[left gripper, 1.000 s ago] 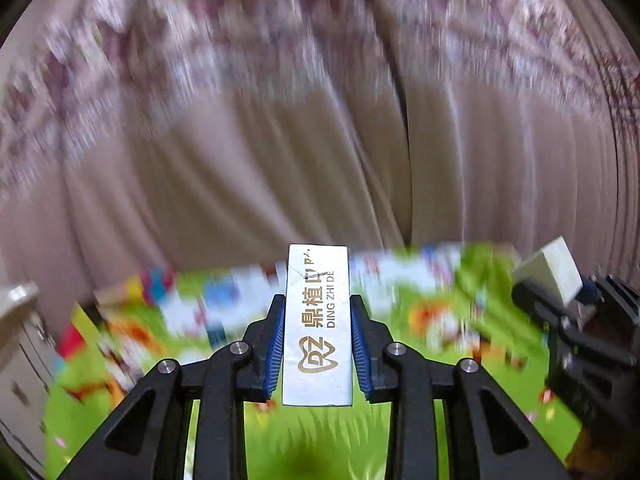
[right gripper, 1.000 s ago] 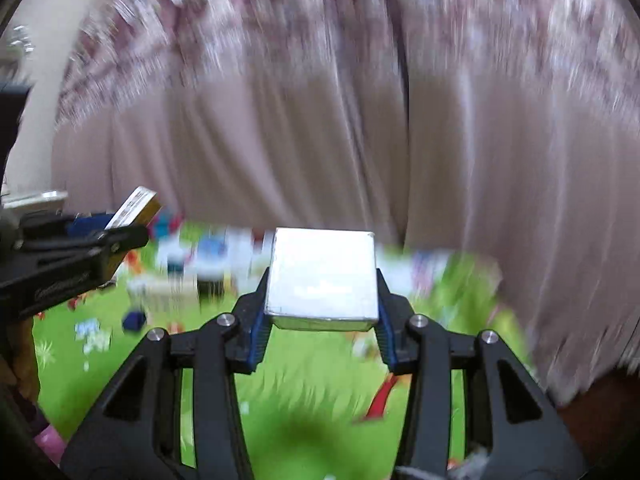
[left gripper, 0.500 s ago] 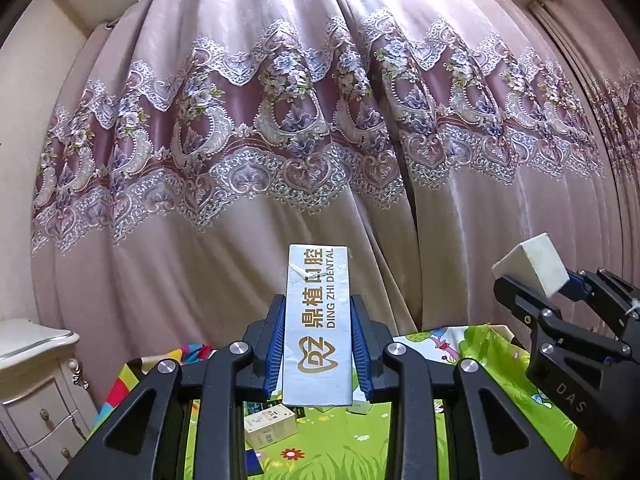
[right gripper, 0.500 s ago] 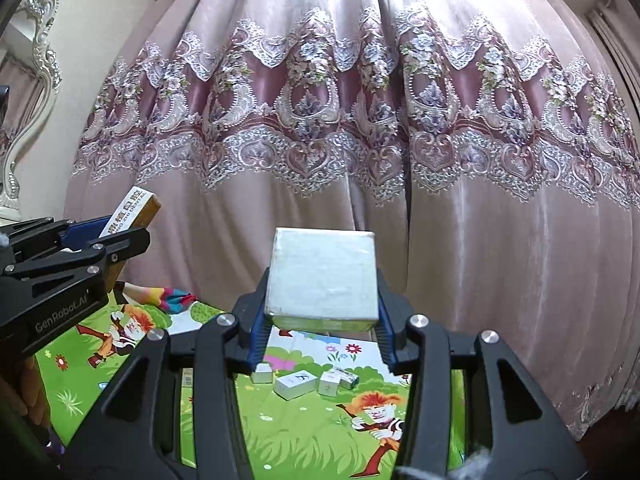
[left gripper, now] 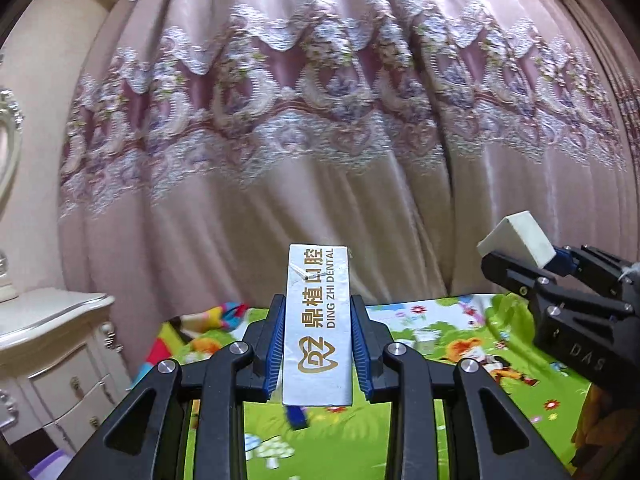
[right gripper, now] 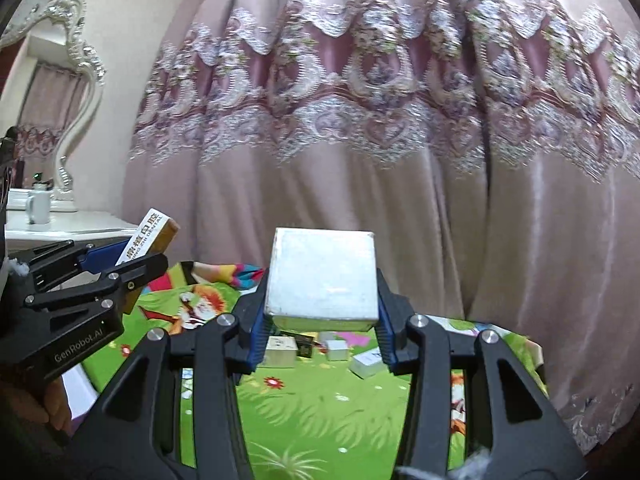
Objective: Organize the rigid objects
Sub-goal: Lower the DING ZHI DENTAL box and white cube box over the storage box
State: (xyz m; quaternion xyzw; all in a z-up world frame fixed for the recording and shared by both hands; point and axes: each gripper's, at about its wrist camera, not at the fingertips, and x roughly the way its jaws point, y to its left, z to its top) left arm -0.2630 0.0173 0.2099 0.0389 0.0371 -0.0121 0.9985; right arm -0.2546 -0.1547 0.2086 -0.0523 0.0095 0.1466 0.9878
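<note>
Dental box (left gripper: 318, 328): a long, narrow white carton with gold lettering, carried in the air above the mat, clenched between the blue pads of the left gripper (left gripper: 318, 354).
Axis: its long side runs forward along the fingers, roughly level, far end toward the curtain (left gripper: 320, 120); the printed face looks up.
Square box (right gripper: 323, 276): a wider, plain whitish carton, pinched by its two sides in the right gripper (right gripper: 322, 320), top face up, also held clear of the mat.
Change: a second ago both views were smeared and filled low down with the mat; now the curtain fills them and the mat (right gripper: 320, 408) sits lower, so both boxes have been lifted and carried along side by side.
Meaning: likely mid-transfer; both picks are done, and no drop-off spot shows yet.
Loose boxes (right gripper: 336, 350): several small ones lie on the mat under the right gripper, unsorted.
Dresser (left gripper: 48, 344): white, at the left edge.
</note>
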